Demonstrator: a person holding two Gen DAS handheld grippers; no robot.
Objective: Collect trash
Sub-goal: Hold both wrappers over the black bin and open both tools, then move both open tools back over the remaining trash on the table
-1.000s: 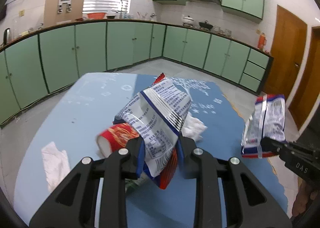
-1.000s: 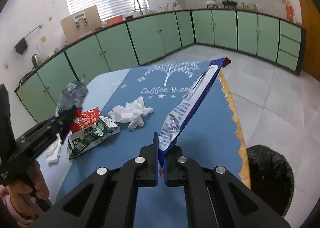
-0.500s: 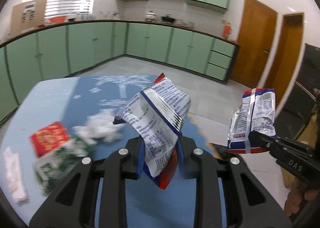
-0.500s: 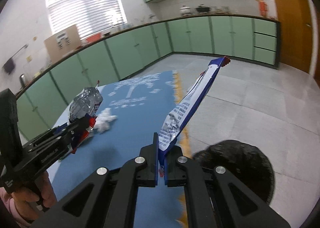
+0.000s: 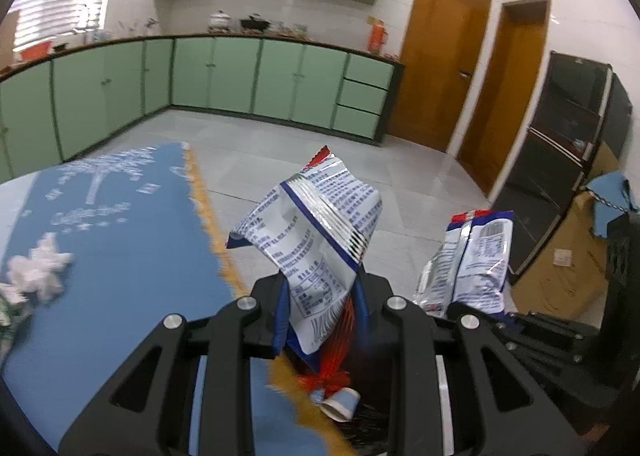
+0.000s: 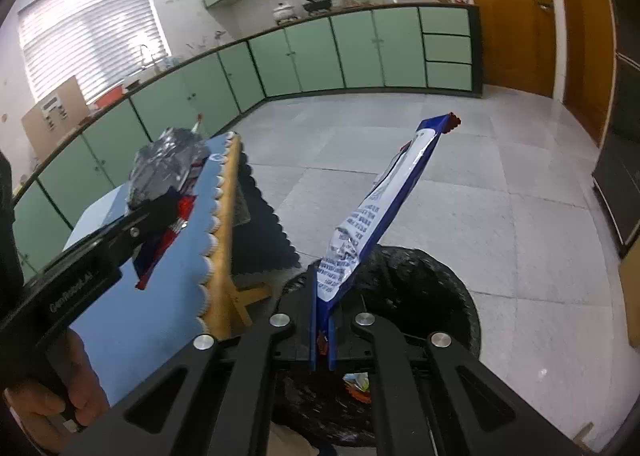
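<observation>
Holding: left gripper [image 5: 320, 308] pinches a crumpled snack bag [image 5: 316, 232]; right gripper [image 6: 322, 332] pinches a flat wrapper [image 6: 384, 200].
Bin [image 6: 424, 280]: small bits inside, mostly hidden.

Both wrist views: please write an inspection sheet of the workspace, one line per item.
Surface: blue tablecloth with scalloped orange edge.
Job's things: crumpled snack bag; flat snack bag; black trash bag on the floor, litter inside.
Clutter: white tissue on the cloth.
Grippers: left gripper clamps the crumpled bag; right gripper clamps the flat bag above the trash bag.
Cables: nothing seen.
Surroundings: green cabinets, wooden doors, tiled floor.
</observation>
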